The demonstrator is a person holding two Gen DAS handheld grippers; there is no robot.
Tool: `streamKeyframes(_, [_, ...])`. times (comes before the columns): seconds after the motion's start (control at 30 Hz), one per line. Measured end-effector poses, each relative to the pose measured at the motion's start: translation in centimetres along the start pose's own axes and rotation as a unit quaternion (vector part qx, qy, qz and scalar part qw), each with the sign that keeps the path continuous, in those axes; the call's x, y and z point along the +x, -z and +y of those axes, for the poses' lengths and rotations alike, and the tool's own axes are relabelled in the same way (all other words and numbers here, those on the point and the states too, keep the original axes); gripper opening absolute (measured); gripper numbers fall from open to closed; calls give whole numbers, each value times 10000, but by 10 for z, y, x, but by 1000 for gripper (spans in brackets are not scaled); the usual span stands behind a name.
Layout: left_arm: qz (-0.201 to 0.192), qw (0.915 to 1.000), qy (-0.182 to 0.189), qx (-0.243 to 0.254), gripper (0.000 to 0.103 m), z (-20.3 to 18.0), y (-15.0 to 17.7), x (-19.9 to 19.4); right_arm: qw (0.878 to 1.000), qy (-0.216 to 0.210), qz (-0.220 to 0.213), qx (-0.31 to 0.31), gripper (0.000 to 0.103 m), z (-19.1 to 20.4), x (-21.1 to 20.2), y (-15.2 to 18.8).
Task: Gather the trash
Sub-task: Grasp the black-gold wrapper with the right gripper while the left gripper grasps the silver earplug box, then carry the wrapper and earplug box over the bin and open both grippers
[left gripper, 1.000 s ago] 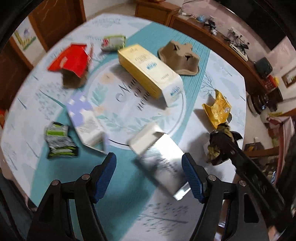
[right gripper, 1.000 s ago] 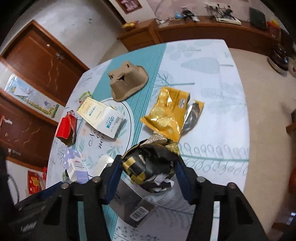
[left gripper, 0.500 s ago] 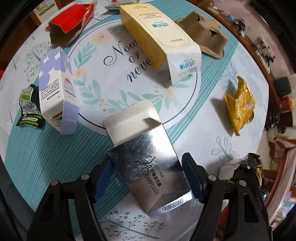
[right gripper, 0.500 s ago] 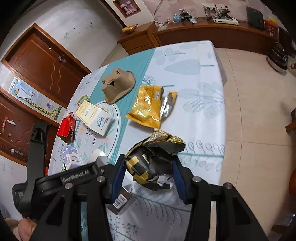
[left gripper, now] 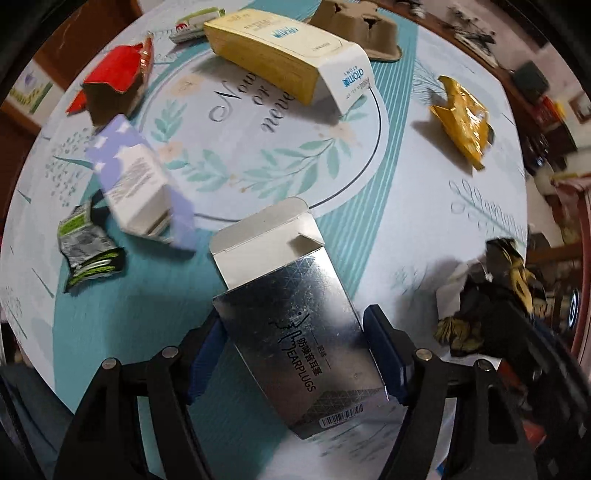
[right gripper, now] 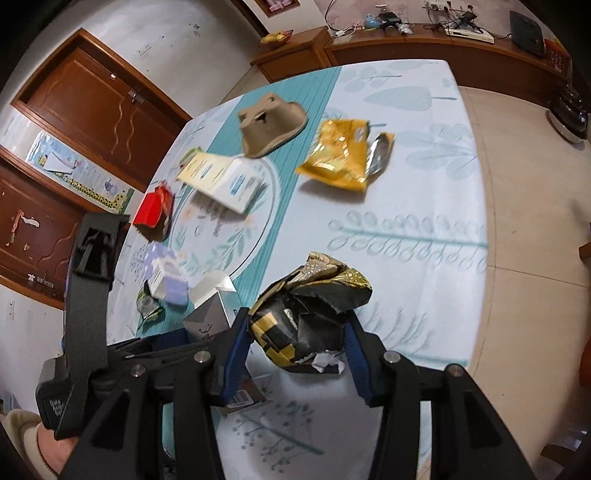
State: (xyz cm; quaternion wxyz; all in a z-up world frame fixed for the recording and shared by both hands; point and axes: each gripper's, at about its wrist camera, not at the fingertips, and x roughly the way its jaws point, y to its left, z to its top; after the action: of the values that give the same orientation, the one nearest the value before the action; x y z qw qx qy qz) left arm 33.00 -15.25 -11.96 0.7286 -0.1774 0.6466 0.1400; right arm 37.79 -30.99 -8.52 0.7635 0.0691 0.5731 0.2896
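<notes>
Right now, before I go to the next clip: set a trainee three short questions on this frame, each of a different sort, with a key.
1. True or false: the right tool is empty.
2. What word is printed in Latin letters on the silver box between the left tool's fingers?
3. Multiple choice: which item lies closest to the purple box?
A. gold bag
B. green wrapper
C. brown tray

Key
1. False: it grips a crumpled black and yellow wrapper.
2. EARPLUGS.
3. B.
</notes>
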Motion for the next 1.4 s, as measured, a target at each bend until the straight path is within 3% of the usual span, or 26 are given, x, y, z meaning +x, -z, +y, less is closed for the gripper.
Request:
streamKeyframes(0.23, [-243, 9989, 188, 357, 72, 41, 35, -34, 10000, -38, 16, 45, 48, 31, -4, 28])
streamKeyframes(0.43, [-738, 9934, 228, 843, 72, 90, 52, -75, 10000, 4, -68, 45, 48, 76, -12, 64])
streamKeyframes(0.7, [-1341, 9757, 459, 1672, 72, 175, 96, -135, 9981, 122, -565, 206, 48, 156, -37, 128])
streamKeyframes(0.93, [-1694, 9577, 748, 2201, 72, 238, 142, -167, 9918, 330, -1069, 615, 48, 226, -56, 207])
streamKeyframes(1.13, [-1670, 9475, 1006, 2535, 72, 266, 179, -170, 9880, 523, -1150, 886, 48, 263, -57, 263])
streamKeyframes(1.4, [-1421, 9424, 1092, 2823, 72, 274, 220, -153, 9876, 651, -760, 1211, 48, 274, -40, 318])
